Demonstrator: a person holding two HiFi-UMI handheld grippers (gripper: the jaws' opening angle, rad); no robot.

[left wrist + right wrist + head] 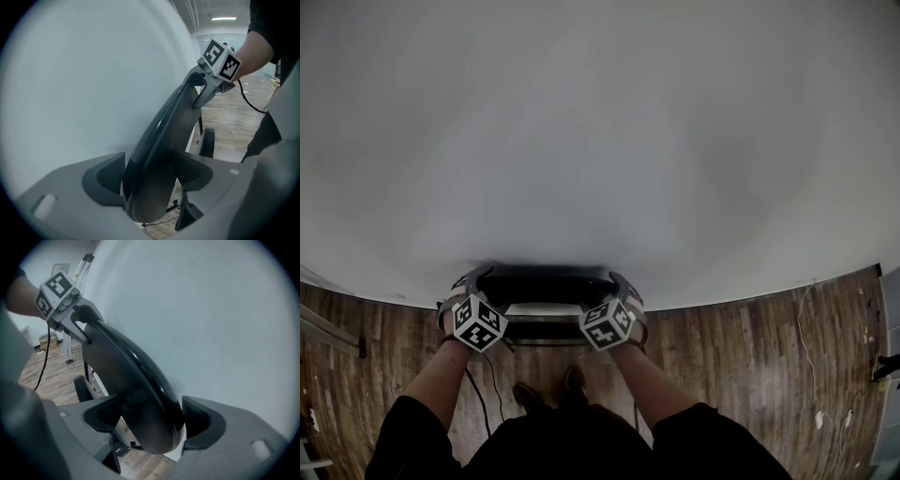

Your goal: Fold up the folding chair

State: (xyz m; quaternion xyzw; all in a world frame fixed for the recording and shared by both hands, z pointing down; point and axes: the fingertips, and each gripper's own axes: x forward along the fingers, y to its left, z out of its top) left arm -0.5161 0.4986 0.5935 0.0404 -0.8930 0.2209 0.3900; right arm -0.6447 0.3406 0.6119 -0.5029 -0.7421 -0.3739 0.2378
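— Where was the folding chair (546,307) seen?
— At the lower centre of the head view, just in front of the white wall (600,141), on the wooden floor (750,347).
— And how were the grippers found?
— The left gripper (150,178) was clamped on the left end of the dark backrest (164,136), with a pad pressed to each face. The right gripper (150,416) was closed the same way on the right end.

The head view looks steeply down from above onto the chair back (546,281) and the floor (750,347). A camera rides close behind the jaws of the left gripper (150,176) and of the right gripper (151,420), each facing the other along that shared chair back.
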